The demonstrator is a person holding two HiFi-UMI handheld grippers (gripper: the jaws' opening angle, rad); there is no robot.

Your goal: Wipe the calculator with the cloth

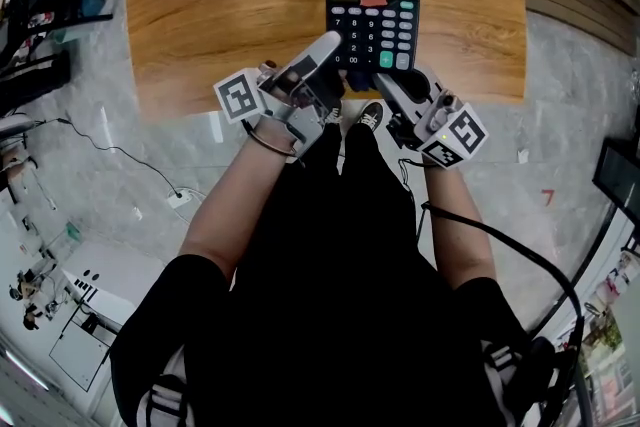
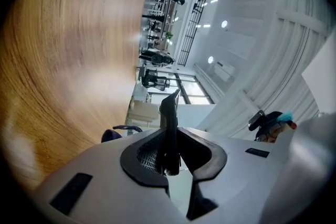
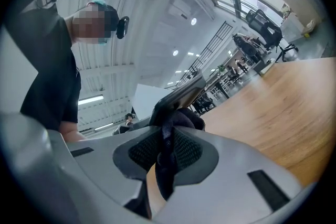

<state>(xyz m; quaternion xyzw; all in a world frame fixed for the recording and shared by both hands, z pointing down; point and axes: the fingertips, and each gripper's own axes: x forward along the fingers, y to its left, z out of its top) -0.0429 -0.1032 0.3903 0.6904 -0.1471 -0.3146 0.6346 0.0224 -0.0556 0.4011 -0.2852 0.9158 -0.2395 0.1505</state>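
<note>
A black calculator (image 1: 373,15) with a lit green display is over the near edge of the wooden table (image 1: 230,5). My left gripper (image 1: 333,47) is shut on its lower left edge; in the left gripper view the calculator (image 2: 169,118) stands edge-on between the pads of that gripper (image 2: 169,157). My right gripper (image 1: 385,80) is at the calculator's lower edge, shut on a dark cloth (image 3: 181,118). In the right gripper view the cloth bunches out of that gripper (image 3: 165,152) against the calculator (image 3: 178,94). From the head view the cloth is mostly hidden.
The tabletop (image 3: 283,107) spreads beyond the calculator. Below the table edge are my shoe (image 1: 371,115) and dark trousers, above a grey marbled floor with a white cable (image 1: 130,160). Dark furniture (image 1: 35,25) stands at the left.
</note>
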